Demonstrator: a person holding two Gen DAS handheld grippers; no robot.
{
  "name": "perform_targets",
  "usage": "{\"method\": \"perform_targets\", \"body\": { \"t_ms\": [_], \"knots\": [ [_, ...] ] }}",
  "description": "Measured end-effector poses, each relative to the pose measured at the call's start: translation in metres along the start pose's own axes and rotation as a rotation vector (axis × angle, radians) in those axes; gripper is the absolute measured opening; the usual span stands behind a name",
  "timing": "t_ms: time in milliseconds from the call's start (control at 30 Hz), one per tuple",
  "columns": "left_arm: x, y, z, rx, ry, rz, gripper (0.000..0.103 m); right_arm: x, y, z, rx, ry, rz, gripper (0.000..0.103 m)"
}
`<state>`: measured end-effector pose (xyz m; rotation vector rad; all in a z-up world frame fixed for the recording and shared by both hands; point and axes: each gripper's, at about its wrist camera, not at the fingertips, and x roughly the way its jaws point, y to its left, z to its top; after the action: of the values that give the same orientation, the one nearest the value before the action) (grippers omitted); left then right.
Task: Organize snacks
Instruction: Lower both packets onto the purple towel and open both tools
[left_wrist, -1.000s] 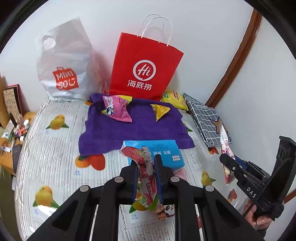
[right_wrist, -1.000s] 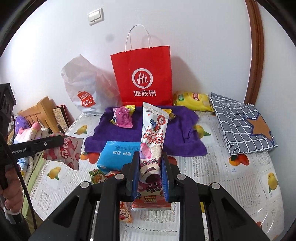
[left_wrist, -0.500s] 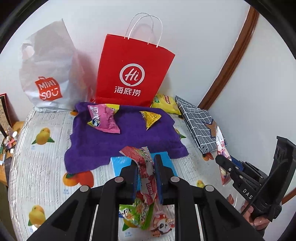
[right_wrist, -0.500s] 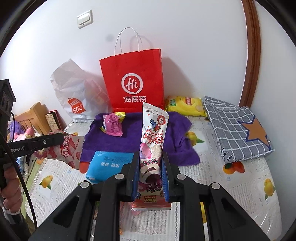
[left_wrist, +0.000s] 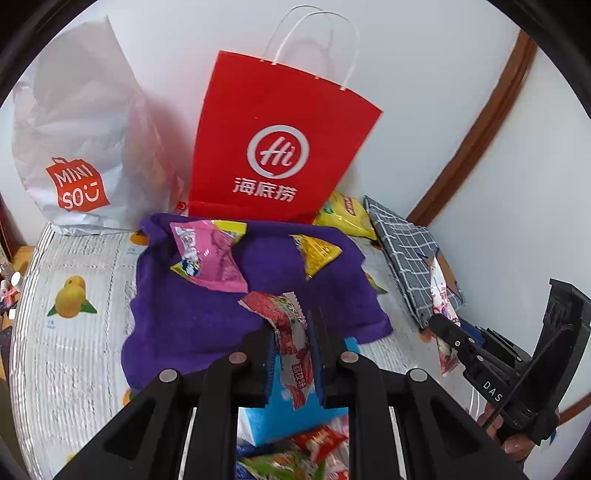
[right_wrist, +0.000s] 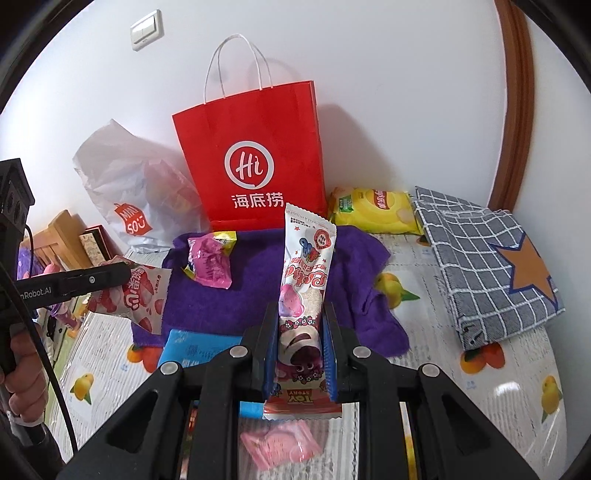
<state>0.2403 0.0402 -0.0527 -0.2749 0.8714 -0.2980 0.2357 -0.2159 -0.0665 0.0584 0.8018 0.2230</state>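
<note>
Both grippers (left_wrist: 291, 347) (right_wrist: 300, 343) clamped on snack packets (left_wrist: 291, 332) (right_wrist: 303, 280)

"Hi 海底捞" on red paper bag (left_wrist: 280, 140), "MINISO" on white plastic bag (left_wrist: 74, 147), "TOY STORY" on long snack packet (right_wrist: 301, 306), "DAS" on right gripper (left_wrist: 448, 338)

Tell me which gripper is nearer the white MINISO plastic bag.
Left. The left gripper, shut on a red snack packet, sits on the white MINISO plastic bag's side; the right gripper, clamping a tall Toy Story packet, is farther across the bed.
</note>
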Motion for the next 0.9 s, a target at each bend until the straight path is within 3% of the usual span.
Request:
{"method": "perform_targets", "body": {
  "t_ms": [467,900],
  "knots": [
    [0.051,0.051,0.032,-0.083,0.029,0.02,0.016,0.076,-0.014,0.029,0.002,0.049,0.003,0.021],
    [0.109,0.073,0.024,-0.097,0.126,0.029,0.016,0.149,-0.021,0.021,0.006,0.161,-0.027,0.021]
  ]
}}
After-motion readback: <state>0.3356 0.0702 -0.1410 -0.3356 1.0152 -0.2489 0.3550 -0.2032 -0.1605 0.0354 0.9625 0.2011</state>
